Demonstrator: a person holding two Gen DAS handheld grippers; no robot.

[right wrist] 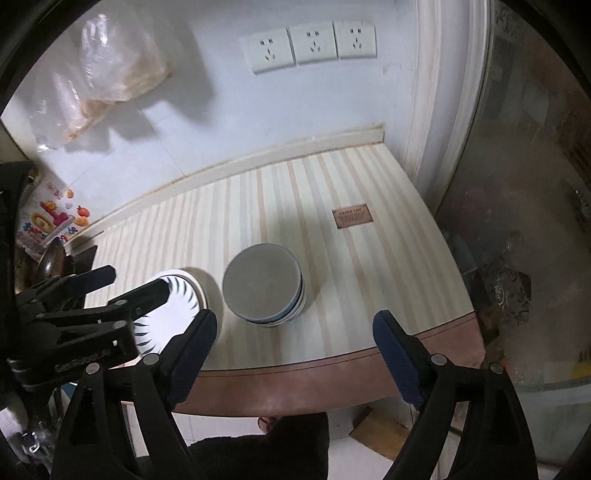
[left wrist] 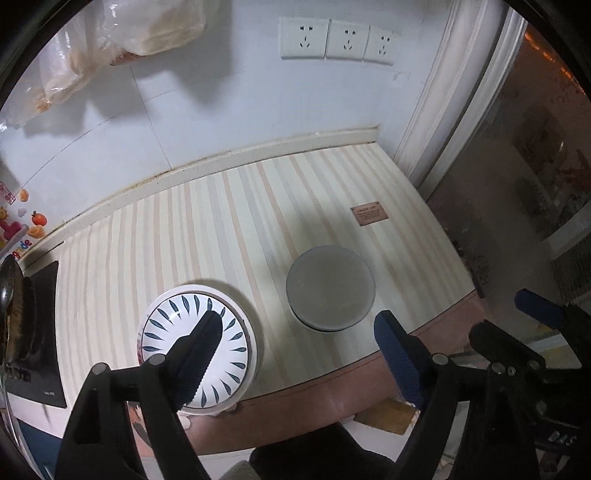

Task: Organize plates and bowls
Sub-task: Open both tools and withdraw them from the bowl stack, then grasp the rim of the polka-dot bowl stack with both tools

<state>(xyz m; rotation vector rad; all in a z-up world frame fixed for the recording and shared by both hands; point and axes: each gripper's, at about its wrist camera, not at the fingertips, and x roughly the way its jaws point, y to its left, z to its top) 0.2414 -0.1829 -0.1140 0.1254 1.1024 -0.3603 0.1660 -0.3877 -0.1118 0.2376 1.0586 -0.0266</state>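
Observation:
A white dish with a blue leaf pattern (left wrist: 166, 328) (right wrist: 181, 306) stands near the front edge of the striped table, at the left. Right of it sits a grey-topped stack of bowls (left wrist: 330, 286) (right wrist: 262, 280) with blue and white rims showing down its side. My left gripper (left wrist: 299, 317) (right wrist: 136, 279) hovers open above the table; one finger overlaps the patterned dish in the left wrist view, and nothing is between the fingers. My right gripper (right wrist: 295, 317) (left wrist: 502, 312) hangs open and empty over the table's front edge, right of the left one.
A black stove (left wrist: 33, 332) with a pan (left wrist: 11, 288) borders the table on the left. The tiled wall behind carries three sockets (left wrist: 304, 37) and a hanging plastic bag (left wrist: 129, 33). A brown label (left wrist: 369, 213) lies on the mat. A glass door (left wrist: 535, 147) closes the right side.

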